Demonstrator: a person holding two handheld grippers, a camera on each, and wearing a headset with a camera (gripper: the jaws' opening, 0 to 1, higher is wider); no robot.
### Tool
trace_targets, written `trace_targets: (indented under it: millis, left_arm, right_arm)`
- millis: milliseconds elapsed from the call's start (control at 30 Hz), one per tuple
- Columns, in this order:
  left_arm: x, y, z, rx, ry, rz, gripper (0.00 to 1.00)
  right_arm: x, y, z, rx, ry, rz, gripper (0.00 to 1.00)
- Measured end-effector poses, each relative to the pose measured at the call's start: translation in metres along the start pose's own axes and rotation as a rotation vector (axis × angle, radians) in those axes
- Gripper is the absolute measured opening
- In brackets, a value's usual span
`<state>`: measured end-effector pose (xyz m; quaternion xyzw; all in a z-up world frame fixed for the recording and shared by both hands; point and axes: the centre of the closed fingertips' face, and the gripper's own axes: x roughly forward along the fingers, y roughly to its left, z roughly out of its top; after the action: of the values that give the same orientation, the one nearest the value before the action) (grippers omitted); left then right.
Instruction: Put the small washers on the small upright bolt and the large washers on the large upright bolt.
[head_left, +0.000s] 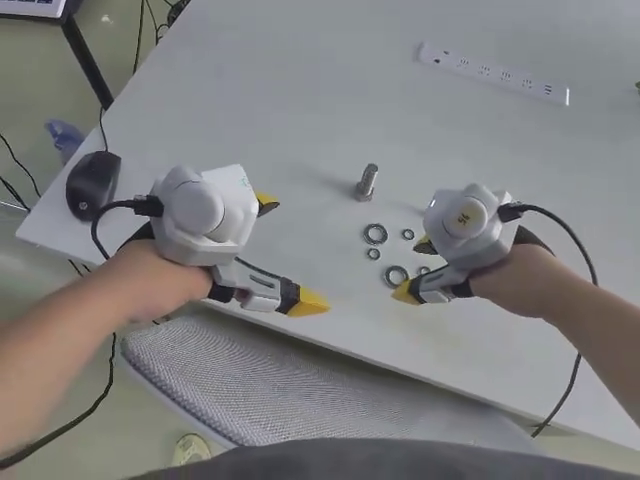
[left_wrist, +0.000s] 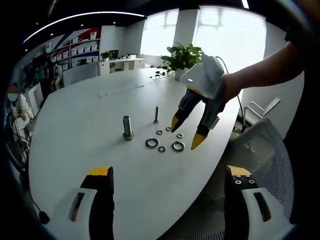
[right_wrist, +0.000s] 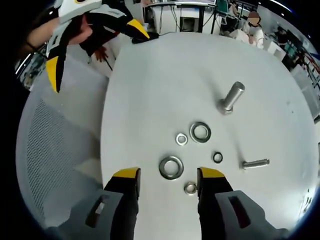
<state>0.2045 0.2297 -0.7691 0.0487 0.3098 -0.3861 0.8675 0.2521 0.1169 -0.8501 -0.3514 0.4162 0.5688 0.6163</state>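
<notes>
A large bolt (head_left: 367, 182) (left_wrist: 128, 127) (right_wrist: 231, 97) stands upright on the white table (head_left: 300, 100). A thin small bolt (left_wrist: 156, 114) (right_wrist: 256, 163) stands beside it. Two large washers (head_left: 375, 234) (head_left: 397, 275) and three small washers (head_left: 408, 234) lie flat in front of the bolts. My right gripper (head_left: 415, 268) (right_wrist: 168, 173) is open and low over the table, one large washer (right_wrist: 171, 167) lying between its jaw tips and a small washer (right_wrist: 190, 188) just by them. My left gripper (head_left: 290, 252) (left_wrist: 168, 175) is open and empty, left of the washers near the table's front edge.
A white power strip (head_left: 495, 72) lies at the far right of the table. A black device (head_left: 92, 183) sits at the table's left corner with cables. A grey mesh chair (head_left: 260, 385) stands under the front edge. A person (right_wrist: 254, 22) sits far off.
</notes>
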Motion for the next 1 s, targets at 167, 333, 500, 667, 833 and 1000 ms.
trace_targets:
  millis: [167, 333, 500, 667, 833, 1000]
  left_arm:
    - [0.000, -0.006, -0.005, 0.006, 0.013, -0.018, 0.91]
    - [0.000, -0.008, -0.008, 0.007, 0.016, -0.024, 0.91]
    - [-0.001, -0.005, -0.006, 0.011, 0.007, -0.015, 0.91]
    - [-0.001, 0.000, -0.006, 0.037, 0.018, -0.002, 0.92]
    - [-0.002, 0.004, -0.007, 0.041, 0.024, 0.000, 0.92]
    - [-0.003, 0.004, -0.007, 0.029, 0.018, 0.000, 0.91]
  right_arm:
    - [0.006, 0.005, -0.003, -0.034, 0.032, 0.005, 0.46]
    - [0.011, 0.004, -0.003, -0.086, 0.063, 0.001, 0.45]
    - [0.015, 0.000, -0.004, -0.110, 0.087, -0.004, 0.42]
    - [0.019, -0.005, -0.005, -0.116, 0.101, -0.017, 0.41]
    - [0.022, -0.006, -0.009, -0.120, 0.122, -0.021, 0.39]
    - [0.025, -0.007, -0.007, -0.142, 0.130, -0.019, 0.37]
